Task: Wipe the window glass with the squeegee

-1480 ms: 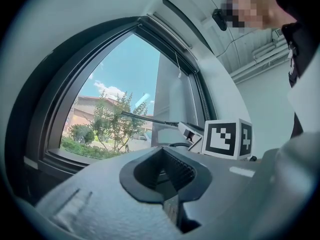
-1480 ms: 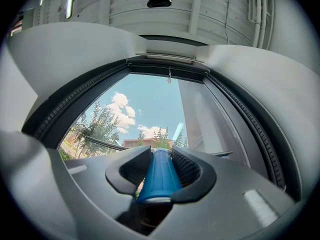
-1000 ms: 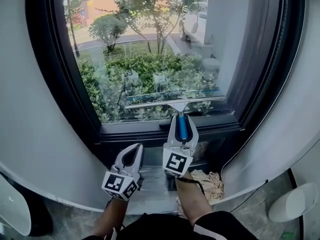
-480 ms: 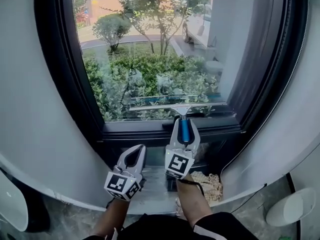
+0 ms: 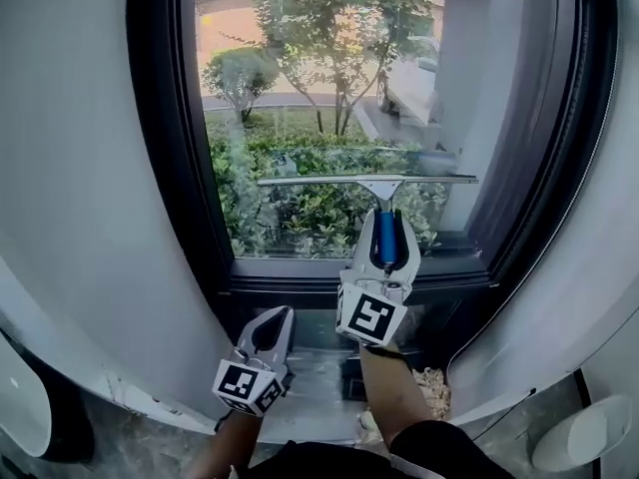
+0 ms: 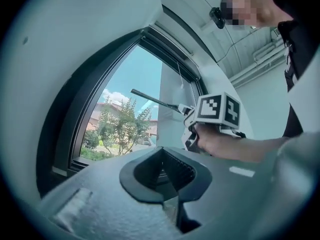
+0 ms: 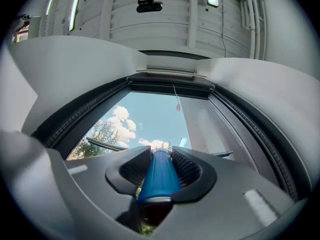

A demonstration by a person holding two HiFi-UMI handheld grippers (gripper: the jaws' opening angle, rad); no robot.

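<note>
Your right gripper (image 5: 386, 239) squeezes the blue-handled silver squeegee (image 5: 383, 194) on the clear window glass (image 5: 319, 108), near the bottom edge of the black frame (image 5: 329, 272). Your left gripper (image 5: 278, 314) is closed and empty.

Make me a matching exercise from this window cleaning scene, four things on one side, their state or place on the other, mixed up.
Things:
1. crumpled beige cloth
2. right gripper
3. metal squeegee with a blue handle
4. left gripper

States or places:
A. blade level across the window glass
B. shut, holding nothing
C. lying below the window glass
D. clamped on the blue handle

Pairs: 1-C, 2-D, 3-A, 4-B.
</note>
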